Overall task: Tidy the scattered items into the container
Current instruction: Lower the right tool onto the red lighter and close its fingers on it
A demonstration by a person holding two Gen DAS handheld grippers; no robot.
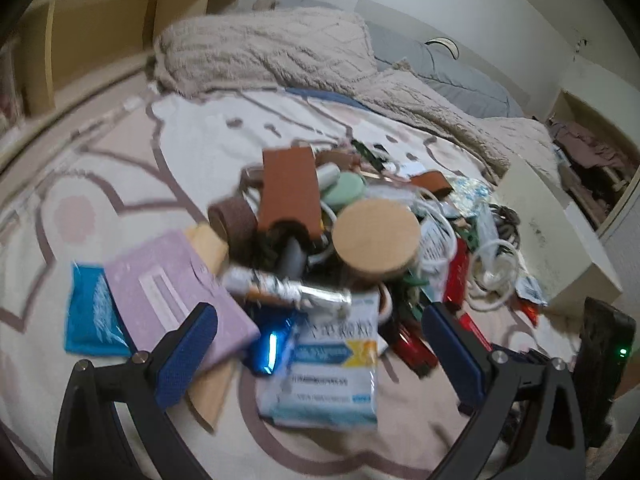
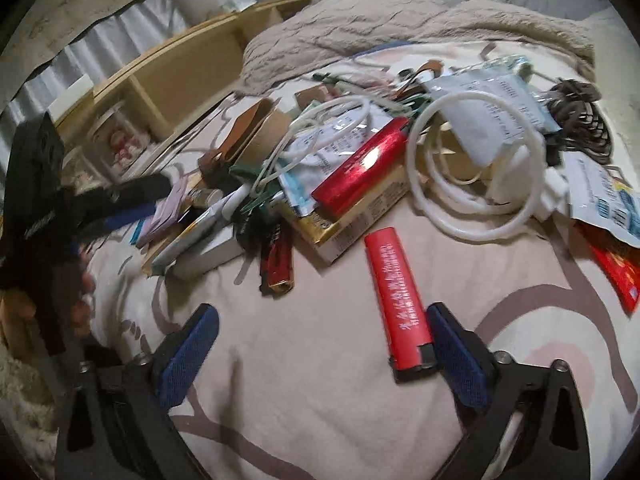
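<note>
My left gripper (image 1: 320, 344) hangs over the near edge of a heap of clutter on the bed (image 1: 100, 184), its blue fingers (image 1: 188, 356) spread wide and pinching nothing. Between them lie a white and blue packet (image 1: 332, 364) and a shiny blue wrapper (image 1: 272, 344); a lilac pouch (image 1: 180, 284) sits just beside the left finger, partly over a blue packet (image 1: 90, 312). Further in, the pile holds a round wooden lid (image 1: 376, 236), a brown leather piece (image 1: 290, 192), a foil-wrapped stick (image 1: 288, 290) and a tangle of white cable (image 1: 494, 276). The white box (image 1: 560, 236) stands at the right edge of the heap, just beside the cable.

My right gripper (image 2: 322, 340) is low over the bedsheet with its fingers (image 2: 460, 356) spread apart too, gripping nothing. A red lighter (image 2: 398, 296) lies flat on the sheet between them, its black end close against the right finger; I cannot tell whether they touch. Ahead lie a shiny red tube (image 2: 360, 172) on a flat carton (image 2: 352, 220), a coil of white cable (image 2: 476, 168) and a dark cord (image 2: 580, 120). Much of this is blurred.
</note>
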